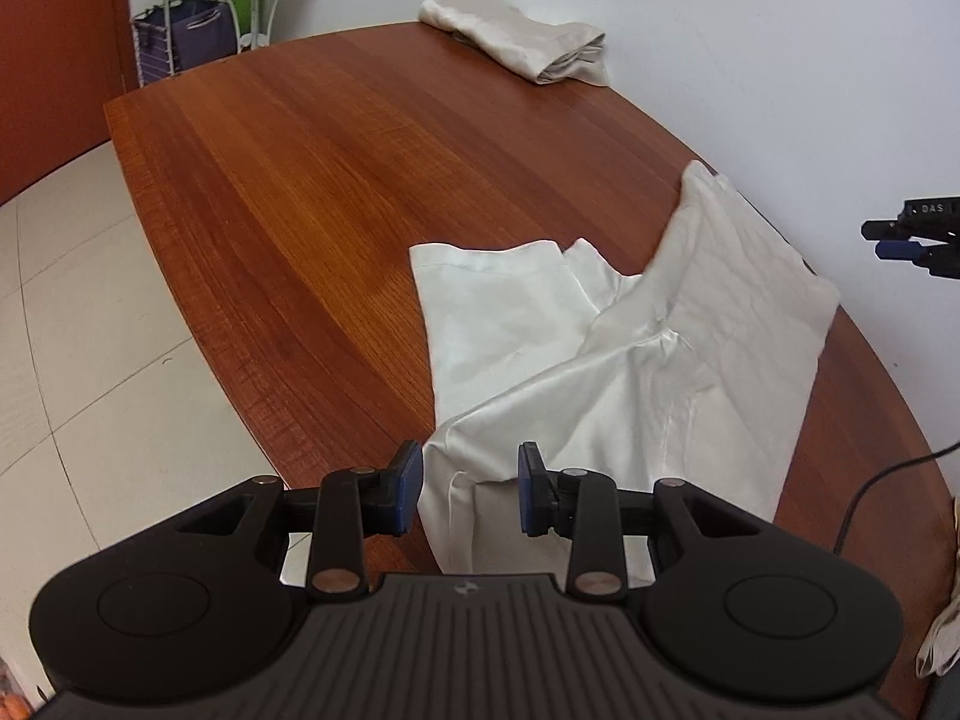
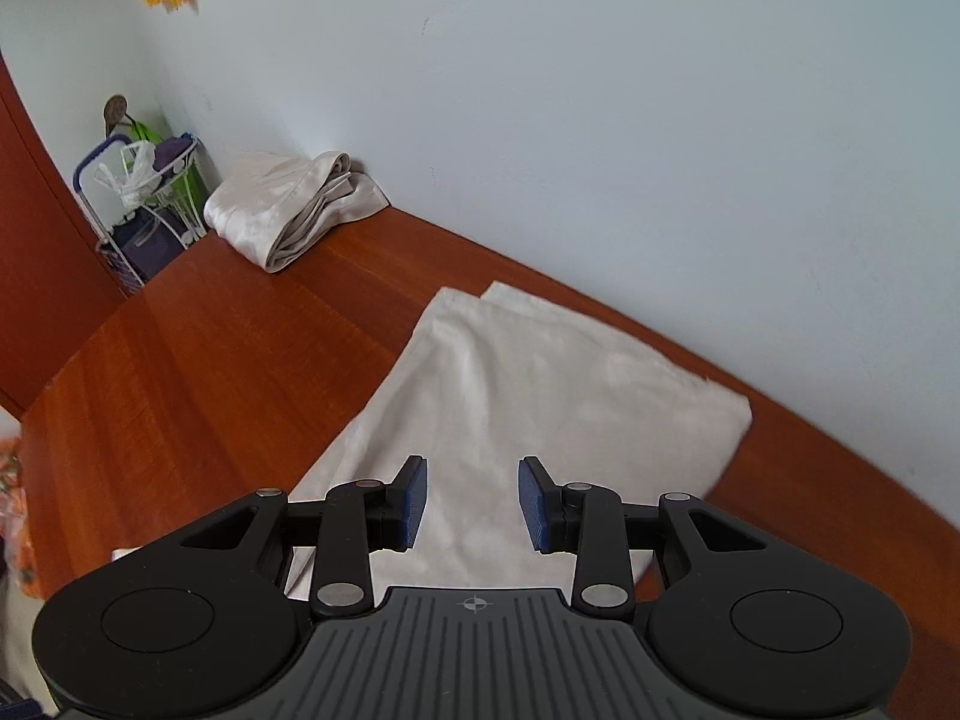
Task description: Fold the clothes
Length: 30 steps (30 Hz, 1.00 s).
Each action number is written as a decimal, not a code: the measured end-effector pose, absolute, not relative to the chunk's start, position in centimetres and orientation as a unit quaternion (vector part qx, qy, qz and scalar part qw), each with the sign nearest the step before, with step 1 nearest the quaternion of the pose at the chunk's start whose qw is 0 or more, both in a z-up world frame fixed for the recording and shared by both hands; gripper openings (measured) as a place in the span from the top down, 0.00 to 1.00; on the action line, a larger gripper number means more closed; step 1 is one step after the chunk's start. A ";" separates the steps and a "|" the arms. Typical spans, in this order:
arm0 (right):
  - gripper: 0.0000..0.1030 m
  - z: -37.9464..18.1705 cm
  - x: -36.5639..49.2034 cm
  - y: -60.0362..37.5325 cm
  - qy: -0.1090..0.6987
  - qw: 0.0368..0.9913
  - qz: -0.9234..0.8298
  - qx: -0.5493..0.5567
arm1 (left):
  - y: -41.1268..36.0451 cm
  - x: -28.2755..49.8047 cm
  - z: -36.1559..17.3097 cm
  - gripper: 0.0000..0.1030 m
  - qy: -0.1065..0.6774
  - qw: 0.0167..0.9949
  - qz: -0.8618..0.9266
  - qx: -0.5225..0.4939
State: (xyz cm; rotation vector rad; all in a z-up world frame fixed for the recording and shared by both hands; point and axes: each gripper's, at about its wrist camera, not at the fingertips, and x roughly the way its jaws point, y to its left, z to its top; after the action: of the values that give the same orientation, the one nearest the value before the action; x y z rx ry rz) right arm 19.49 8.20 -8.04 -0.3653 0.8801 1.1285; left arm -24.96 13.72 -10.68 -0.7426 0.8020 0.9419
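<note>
A white pair of shorts [image 1: 630,360] lies partly folded on the wooden table [image 1: 288,180], one leg spread to the left and the rest doubled over toward the wall. My left gripper [image 1: 471,489] is open just above the garment's near edge, holding nothing. My right gripper [image 2: 473,501] is open above the same white garment [image 2: 540,396], holding nothing; it also shows at the right edge of the left wrist view [image 1: 912,237].
A folded beige garment [image 1: 516,39] lies at the table's far end by the wall, also in the right wrist view [image 2: 288,204]. A wire rack with bags [image 1: 222,12] stands past the table. A black cable [image 1: 882,486] runs off the right edge. Tiled floor [image 1: 72,330] lies to the left.
</note>
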 end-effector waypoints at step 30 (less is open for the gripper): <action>0.65 -6.5 9.0 -18.1 0.389 0.760 0.506 -0.123 | 9.0 -18.1 -14.3 0.58 0.491 0.841 0.198 -0.109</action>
State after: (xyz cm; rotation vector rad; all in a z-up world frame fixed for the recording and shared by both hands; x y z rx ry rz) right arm 8.99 -18.06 -6.47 -0.2672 0.8459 1.1005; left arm -18.10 8.99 -14.32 -0.2311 1.0377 0.4193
